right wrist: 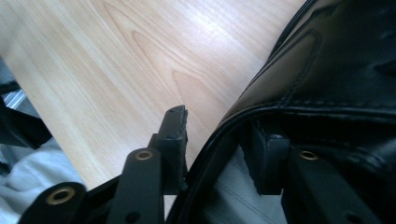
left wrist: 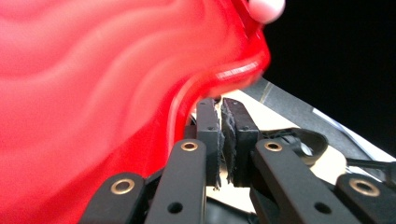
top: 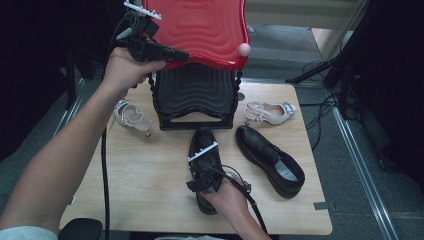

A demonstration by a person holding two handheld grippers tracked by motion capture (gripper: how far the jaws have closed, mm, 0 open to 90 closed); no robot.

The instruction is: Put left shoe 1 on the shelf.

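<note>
Straddling the collar of a black shoe (top: 204, 150), the right gripper (top: 204, 172) sits low centre of the high view, held by the right hand (top: 227, 192) coming in from the bottom edge. In the right gripper view one jaw is outside the shoe's side wall (right wrist: 299, 70) and the other inside the opening, half spread; pads not clearly pressing the leather, so not a firm pinch. That shoe lies toe away, near the front middle of the wooden worktop (top: 140, 190). Just to its right, apart from it, a second black shoe (top: 270, 160) lies diagonally, toe to upper left. Farther back, a pale strappy sandal (top: 131, 116) at left and a pale slingback heel (top: 270, 112) at right flank a black stand (top: 195, 97). At top of frame, the left hand (top: 125, 70) holds the left gripper (top: 181, 55) at the lower left edge of a red ribbed lid (top: 200, 27) raised above the stand; a pink knob (top: 244, 49) is at its right corner. In the left gripper view the jaws are pressed nearly together just under the red rim (left wrist: 219, 77); whether the rim is pinched cannot be told.
</note>
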